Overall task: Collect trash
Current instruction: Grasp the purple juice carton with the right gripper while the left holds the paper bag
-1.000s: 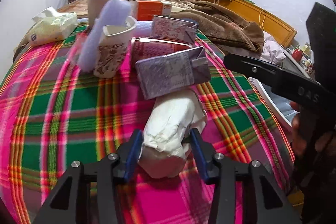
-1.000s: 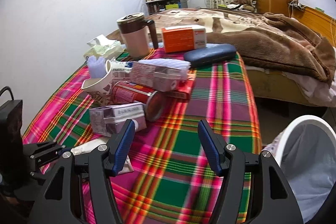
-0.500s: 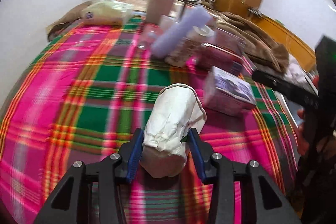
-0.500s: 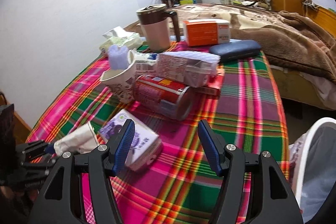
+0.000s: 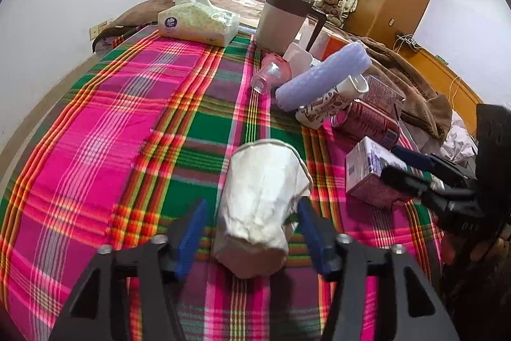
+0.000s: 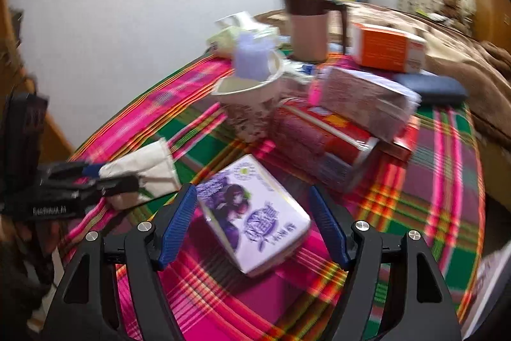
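Note:
A crumpled white paper cup [image 5: 258,197] lies between the fingers of my left gripper [image 5: 252,232]. The fingers stand a little apart from its sides, so the gripper is open around it. The cup also shows in the right wrist view [image 6: 140,178], with the left gripper [image 6: 80,187] at the far left. My right gripper [image 6: 255,226] is open and straddles a purple drink carton [image 6: 252,210] lying on the plaid cloth. The carton also shows in the left wrist view [image 5: 370,174], with the right gripper [image 5: 428,178] at it.
A red can [image 6: 319,146], a patterned cup [image 6: 249,98] with a lilac roll [image 5: 322,75], another carton [image 6: 364,98], an orange box [image 6: 386,50], a brown jug [image 5: 284,18], a tissue pack [image 5: 198,21], a dark case [image 6: 431,88]. Brown blanket behind.
My left gripper's fingers have spread off the white cup, which it gripped before. My right gripper has moved forward and down over the purple carton.

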Demonstrator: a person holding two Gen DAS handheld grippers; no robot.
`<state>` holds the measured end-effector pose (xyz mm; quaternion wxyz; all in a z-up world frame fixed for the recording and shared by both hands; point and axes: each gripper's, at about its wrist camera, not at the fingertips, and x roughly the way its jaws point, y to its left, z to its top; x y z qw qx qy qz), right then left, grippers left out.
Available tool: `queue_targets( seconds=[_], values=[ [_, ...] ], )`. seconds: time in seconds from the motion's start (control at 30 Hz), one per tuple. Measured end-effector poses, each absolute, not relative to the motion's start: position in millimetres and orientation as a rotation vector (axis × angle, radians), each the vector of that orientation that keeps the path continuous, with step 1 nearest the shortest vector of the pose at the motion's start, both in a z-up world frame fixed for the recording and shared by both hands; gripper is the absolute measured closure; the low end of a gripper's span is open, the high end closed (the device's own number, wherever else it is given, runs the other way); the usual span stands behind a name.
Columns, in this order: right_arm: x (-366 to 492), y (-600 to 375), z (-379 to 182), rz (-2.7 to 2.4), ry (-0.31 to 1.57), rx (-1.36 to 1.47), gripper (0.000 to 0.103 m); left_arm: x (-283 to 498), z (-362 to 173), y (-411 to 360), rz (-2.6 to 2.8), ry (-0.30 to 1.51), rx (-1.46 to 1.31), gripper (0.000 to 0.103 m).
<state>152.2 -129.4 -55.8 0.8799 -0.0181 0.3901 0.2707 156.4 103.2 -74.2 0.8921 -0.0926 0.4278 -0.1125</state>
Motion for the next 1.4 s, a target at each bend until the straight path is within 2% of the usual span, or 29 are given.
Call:
queue_targets(
  seconds=[0.33,0.77,0.83,0.87,0.9,1.03,1.4],
  values=[
    [143.9,-107.7,-65.5,0.583,0.856,-0.202,0.029,170.4,-74.1,102.1,-0.255,0.891,-0.134,0.041],
    [153.0,-124.1,-72.0,0.437,0.907,-0.065,0.029,176.3,-80.8,91.3,-0.253,0.912,-0.101,0.041],
    [151.2,-124.6,-72.2,0.429,0.907,-0.059,0.034,174.3,-81.1,89.0,-0.246,0.912,-0.087,0.041],
    [149.7,-124.4,-71.5,0.427,0.902,-0.056,0.034,173.5,-81.1,88.2,-0.244,0.912,-0.083,0.043],
    [147.6,-126.3,-70.3,0.423,0.898,-0.055,0.034,172.6,-80.9,87.4,-0.244,0.911,-0.082,0.049],
    [139.0,-126.1,-66.7,0.414,0.867,-0.060,0.035,166.8,-77.4,83.9,-0.239,0.900,-0.083,0.056],
    [120.5,-146.4,-57.4,0.326,0.796,0.019,0.038,149.1,-63.0,72.3,-0.241,0.858,-0.099,0.059]
  ],
)
